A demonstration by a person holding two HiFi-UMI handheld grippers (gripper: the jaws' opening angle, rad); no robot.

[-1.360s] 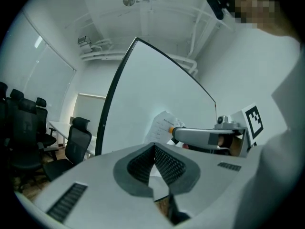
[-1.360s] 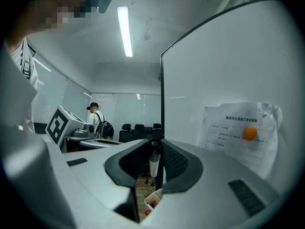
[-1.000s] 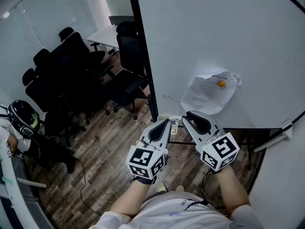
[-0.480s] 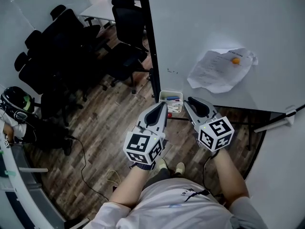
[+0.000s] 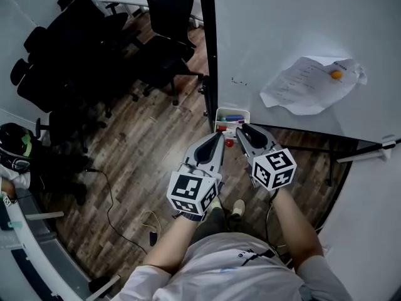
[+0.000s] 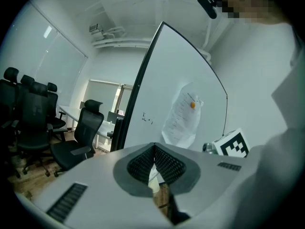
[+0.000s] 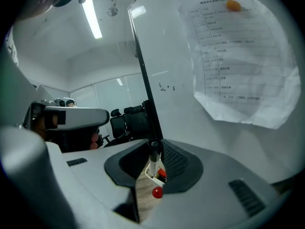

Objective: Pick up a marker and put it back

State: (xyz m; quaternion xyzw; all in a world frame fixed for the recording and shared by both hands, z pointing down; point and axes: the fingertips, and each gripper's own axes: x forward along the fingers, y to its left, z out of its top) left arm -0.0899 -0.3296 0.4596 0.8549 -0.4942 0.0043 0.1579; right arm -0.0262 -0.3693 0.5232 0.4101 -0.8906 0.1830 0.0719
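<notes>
A white marker tray [image 5: 220,114] hangs at the whiteboard's lower left corner with several markers in it. My right gripper [image 5: 240,129] reaches over the tray's near rim. In the right gripper view, my right gripper [image 7: 153,149] is shut on a black-capped white marker [image 7: 153,162]. The marker stands upright, its lower end down at the tray [image 7: 155,179]. A red round cap [image 7: 157,192] shows just below. My left gripper [image 5: 218,138] is just left of the tray and shut with nothing in it. In its own view, my left gripper [image 6: 154,150] shows its pads meeting at the tip.
The whiteboard [image 5: 294,36] fills the right, with a black frame edge [image 5: 209,55]. A crumpled printed sheet [image 5: 307,89] is pinned to it by an orange magnet [image 5: 336,74]. Black office chairs [image 5: 163,17] stand on the wood floor to the left. A person in a helmet [image 5: 15,149] sits at far left.
The view has swung so that the board and tray sit higher and farther right. Both grippers have closed in on the tray. The right gripper's tip now reaches over its rim.
</notes>
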